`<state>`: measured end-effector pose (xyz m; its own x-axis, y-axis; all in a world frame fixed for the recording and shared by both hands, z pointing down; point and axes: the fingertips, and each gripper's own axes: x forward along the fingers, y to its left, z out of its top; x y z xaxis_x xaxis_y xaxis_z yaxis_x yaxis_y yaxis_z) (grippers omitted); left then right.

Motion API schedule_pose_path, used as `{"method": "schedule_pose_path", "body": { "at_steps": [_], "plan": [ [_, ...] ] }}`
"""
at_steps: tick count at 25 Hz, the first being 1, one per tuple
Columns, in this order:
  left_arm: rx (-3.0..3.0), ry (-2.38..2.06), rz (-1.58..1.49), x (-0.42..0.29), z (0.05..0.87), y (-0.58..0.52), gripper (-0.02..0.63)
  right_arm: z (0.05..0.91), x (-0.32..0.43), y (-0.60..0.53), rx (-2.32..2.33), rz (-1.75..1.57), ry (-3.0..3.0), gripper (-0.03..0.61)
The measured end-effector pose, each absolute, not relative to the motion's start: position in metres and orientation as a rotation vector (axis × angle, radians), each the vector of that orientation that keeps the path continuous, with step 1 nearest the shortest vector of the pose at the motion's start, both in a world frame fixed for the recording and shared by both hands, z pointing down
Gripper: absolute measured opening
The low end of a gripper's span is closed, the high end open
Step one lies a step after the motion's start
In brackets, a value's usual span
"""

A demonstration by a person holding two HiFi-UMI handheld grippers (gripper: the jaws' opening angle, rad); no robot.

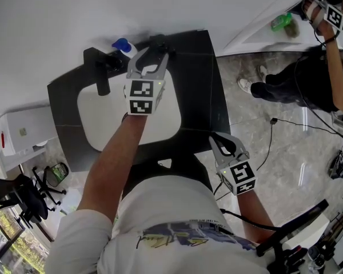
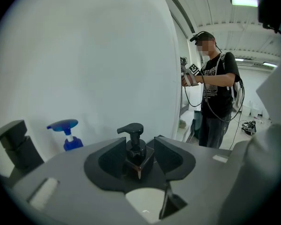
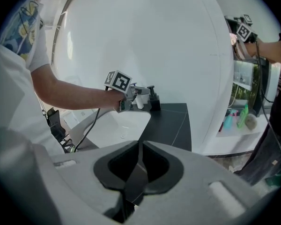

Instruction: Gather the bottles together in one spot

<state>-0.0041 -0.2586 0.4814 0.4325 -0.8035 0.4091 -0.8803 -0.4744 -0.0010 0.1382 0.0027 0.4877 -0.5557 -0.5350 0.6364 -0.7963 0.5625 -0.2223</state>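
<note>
Dark counter (image 1: 200, 84) wraps a white sink basin (image 1: 103, 119) under a curved white wall, and all the work sits at its back edge. Your left gripper (image 2: 139, 143) has its jaws apart, one on each side of the black pump bottle (image 2: 131, 130). The bottle stands upright between them, and a sliver of gap shows on each side, so the pads do not seem to press on it. Just to its left, near but not touching, stands the blue-capped bottle (image 2: 68, 135), and further left rises the black faucet (image 1: 100, 67). Your right gripper (image 3: 140, 146) hangs off the front right corner of the counter with its jaws closed together and nothing in them, well apart from both bottles. As I read it, the step in hand is placing the black bottle beside the blue-capped one; whether you are about to take it or to leave it there, I cannot tell. If the two should stand closer, close squarely on the body below the pump neck, keep it upright, and carry it the short way left without knocking the blue cap. If they are close enough, draw straight back so neither jaw clips the pump head. More bottles (image 3: 243, 116) sit on a shelf at the far right, beyond the counter.
</note>
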Motion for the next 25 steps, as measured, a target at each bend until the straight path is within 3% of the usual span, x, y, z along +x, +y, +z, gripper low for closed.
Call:
{"method": "schedule_pose_path", "body": {
  "at_steps": [6,21,25],
  "plan": [
    [2.495,-1.439,0.578,-0.012,0.473,-0.214,0.170,0.485,0.126,0.000,1.023,0.659,-2.322,0.029],
    [2.548,-1.223,0.633,-0.056,0.451,-0.067,0.003,0.472,0.073,0.011,0.913,0.529,-2.389,0.025],
    [2.544,-1.157,0.630,-0.075,0.446,-0.030,0.002,0.464,0.049,0.024,0.890,0.490,-2.387,0.023]
  ]
}}
